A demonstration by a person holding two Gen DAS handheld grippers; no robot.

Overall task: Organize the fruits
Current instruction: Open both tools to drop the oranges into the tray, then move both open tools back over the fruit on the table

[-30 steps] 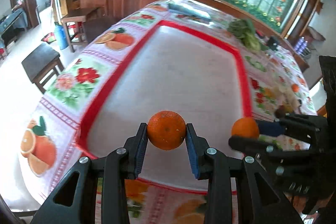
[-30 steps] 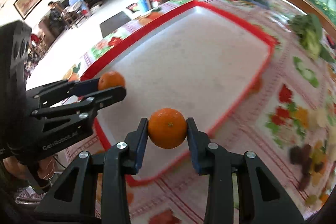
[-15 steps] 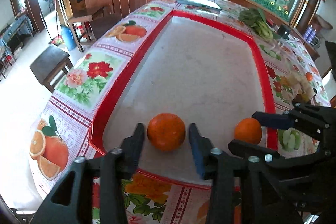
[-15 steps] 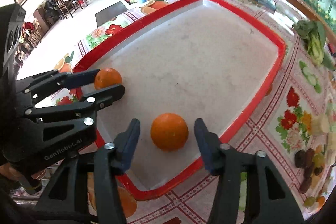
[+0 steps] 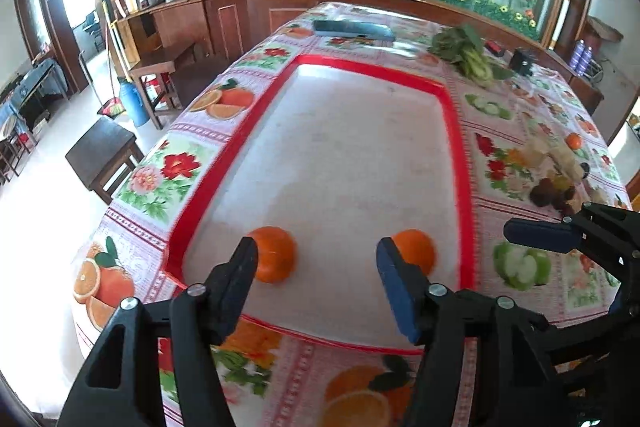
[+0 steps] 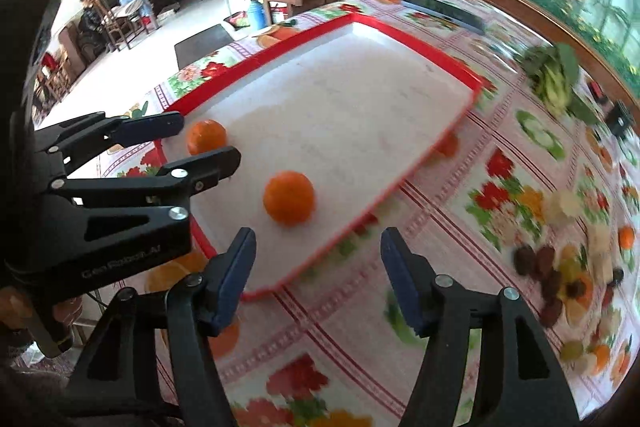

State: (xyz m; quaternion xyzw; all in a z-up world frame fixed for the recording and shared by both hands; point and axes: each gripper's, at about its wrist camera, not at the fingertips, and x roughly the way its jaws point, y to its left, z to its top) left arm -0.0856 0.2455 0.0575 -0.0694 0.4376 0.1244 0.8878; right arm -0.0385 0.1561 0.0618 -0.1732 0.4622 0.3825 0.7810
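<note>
Both grippers withdrawn from the oranges since a second ago, jaws now spread wide, empty. Left gripper [image 5: 316, 275] — left orange [image 5: 275, 254] on tray [image 5: 464, 163], near end. Right gripper [image 6: 318, 267] — right orange [image 6: 289, 197] beside it, near the red rim.

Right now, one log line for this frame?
left claw: open | right claw: open | two oranges: resting on red-rimmed tray, apart | nothing held
</note>
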